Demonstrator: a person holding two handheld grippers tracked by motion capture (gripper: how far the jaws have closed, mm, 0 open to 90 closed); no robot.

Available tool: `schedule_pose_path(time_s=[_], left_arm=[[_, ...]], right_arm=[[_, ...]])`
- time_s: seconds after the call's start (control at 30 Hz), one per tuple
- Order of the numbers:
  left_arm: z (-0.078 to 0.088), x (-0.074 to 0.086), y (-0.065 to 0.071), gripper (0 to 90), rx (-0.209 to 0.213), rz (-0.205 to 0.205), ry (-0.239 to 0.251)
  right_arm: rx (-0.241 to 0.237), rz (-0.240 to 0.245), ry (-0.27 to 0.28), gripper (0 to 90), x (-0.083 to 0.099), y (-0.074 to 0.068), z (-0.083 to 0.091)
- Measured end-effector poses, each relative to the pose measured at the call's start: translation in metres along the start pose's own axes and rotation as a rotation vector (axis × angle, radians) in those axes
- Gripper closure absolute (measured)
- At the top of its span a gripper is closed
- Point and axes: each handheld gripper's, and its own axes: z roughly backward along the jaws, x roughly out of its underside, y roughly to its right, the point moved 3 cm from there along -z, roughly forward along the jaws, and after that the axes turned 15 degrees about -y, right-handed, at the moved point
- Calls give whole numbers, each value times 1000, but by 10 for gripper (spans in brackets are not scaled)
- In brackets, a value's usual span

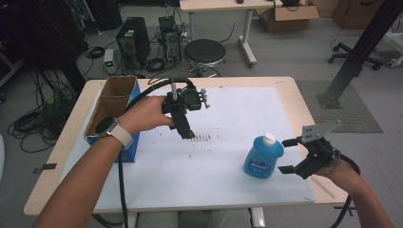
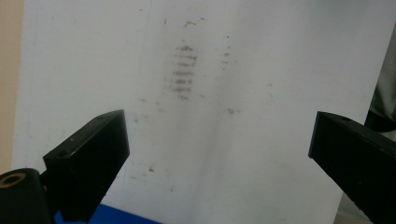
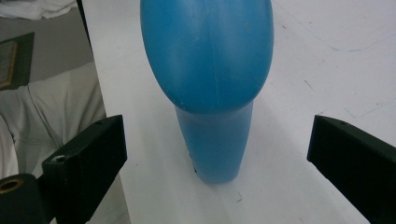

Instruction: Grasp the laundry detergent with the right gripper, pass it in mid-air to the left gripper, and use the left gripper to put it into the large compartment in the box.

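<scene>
A white sheet (image 1: 223, 161) covers most of the table (image 1: 294, 95), and a cardboard box (image 1: 114, 102) with blue sides stands open at the sheet's left edge. A blue bottle (image 1: 263, 156) with a white cap stands upright near the sheet's right edge, toward the front right corner. The right gripper (image 1: 288, 155) is held level just beside the bottle, on its right, over the sheet's right edge, jaws spread wide and pointing at it. In the right gripper view the bottle (image 3: 210, 84) sits between the two black jaws but farther out, touching neither; the jaws hold nothing. The left gripper (image 1: 187, 134) hangs over the sheet's middle, nearer the box than the bottle and well apart from the bottle, tilted down at a patch of dark smudges (image 1: 202, 137). In the left gripper view its jaws are likewise spread wide and hold nothing, with the smudges (image 2: 183, 72) on the bare sheet (image 2: 261, 154) beyond them. The person's left hand (image 1: 145, 114) grips that tool, a watch (image 1: 105, 126) on the wrist
</scene>
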Motion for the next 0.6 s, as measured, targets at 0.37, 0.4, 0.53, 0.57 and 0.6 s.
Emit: schedule_pose_path(time_s=[0.37, 0.4, 0.53, 0.57, 0.6], left_arm=[[-3, -2, 1, 56, 7, 0, 2], [-3, -2, 1, 56, 7, -1, 1], [-4, -3, 1, 56, 8, -1, 2], [-4, -3, 1, 56, 8, 0, 6], [-4, -3, 1, 56, 7, 0, 4]], right_arm=[[-11, -23, 91, 47, 10, 2, -8], [-12, -26, 98, 47, 11, 2, -10], [-16, -28, 113, 46, 13, 2, -15], [-18, -27, 116, 47, 13, 2, -16], [-17, -27, 119, 47, 13, 2, -17]])
